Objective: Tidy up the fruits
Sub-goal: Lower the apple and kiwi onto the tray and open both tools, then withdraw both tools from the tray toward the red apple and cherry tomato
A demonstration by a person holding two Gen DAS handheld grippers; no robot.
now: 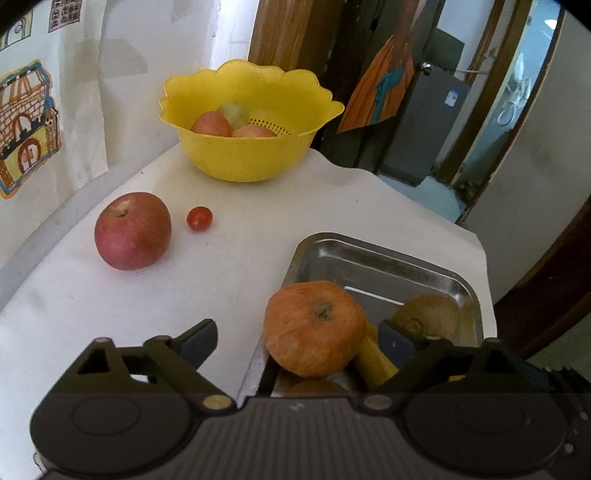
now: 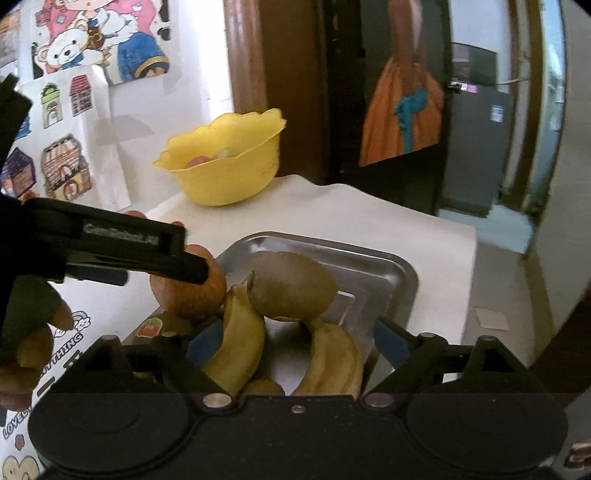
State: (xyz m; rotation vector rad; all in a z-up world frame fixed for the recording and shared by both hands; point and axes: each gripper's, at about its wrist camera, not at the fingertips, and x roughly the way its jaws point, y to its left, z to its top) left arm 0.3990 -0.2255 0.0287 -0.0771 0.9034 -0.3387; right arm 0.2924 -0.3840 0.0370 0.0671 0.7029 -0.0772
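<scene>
Bowl (image 1: 243, 122) at table's (image 1: 147, 295) far edge, fruit inside. Apple (image 1: 133, 230) and tomato (image 1: 199, 218) toward left edge. Tray (image 1: 373, 258) near right edge, holding orange (image 1: 314, 328), kiwi (image 2: 291, 286), bananas (image 2: 240, 347).

Cartoon house drawings (image 1: 26, 125) hang left, orange cloth (image 2: 402, 110) by the wooden doorframe (image 1: 291, 33).

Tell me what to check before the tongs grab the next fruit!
1. Left tongs open: ok.
2. Right tongs open, nothing pinched: ok.
3. Apple and tomato on the table, clear to reach: ok.
4. Room in the bowl: ok.
5. Tray pile steady, with the orange at its edge: cannot tell.
</scene>
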